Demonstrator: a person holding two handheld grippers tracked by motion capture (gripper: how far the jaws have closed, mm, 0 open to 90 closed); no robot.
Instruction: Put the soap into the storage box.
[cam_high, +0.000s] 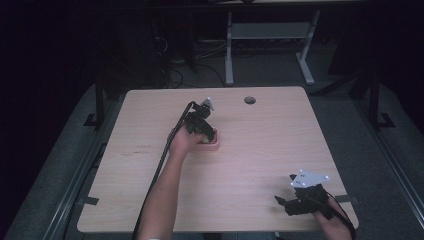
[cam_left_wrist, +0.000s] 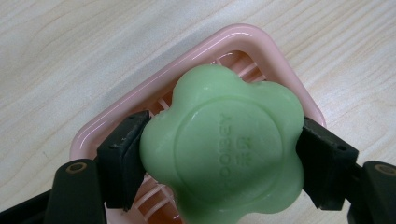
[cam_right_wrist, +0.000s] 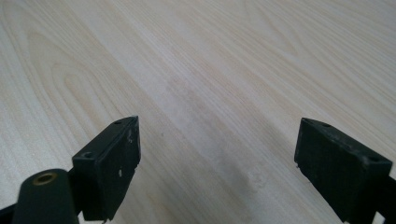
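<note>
Left gripper (cam_left_wrist: 219, 154) clamps green flower-shaped soap (cam_left_wrist: 224, 149) above pink soap dish (cam_left_wrist: 130, 105), table (cam_high: 260, 145) centre. Right gripper (cam_right_wrist: 217, 163) near right, jaws wide apart, holding nothing.

Soap dish (cam_high: 212, 143) is sitting mid-worktop (cam_high: 250, 150), soap (cam_left_wrist: 224, 149) sitting over it between left tongs (cam_left_wrist: 224, 158). Right tongs (cam_high: 282, 201) are sitting at near right corner, well apart. Hole (cam_high: 249, 100) is lying behind dish.

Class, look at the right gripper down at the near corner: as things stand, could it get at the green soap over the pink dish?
Probably not directly. The left gripper is clamped on both sides of the green soap over the pink dish. The right gripper sits open, far off.
</note>
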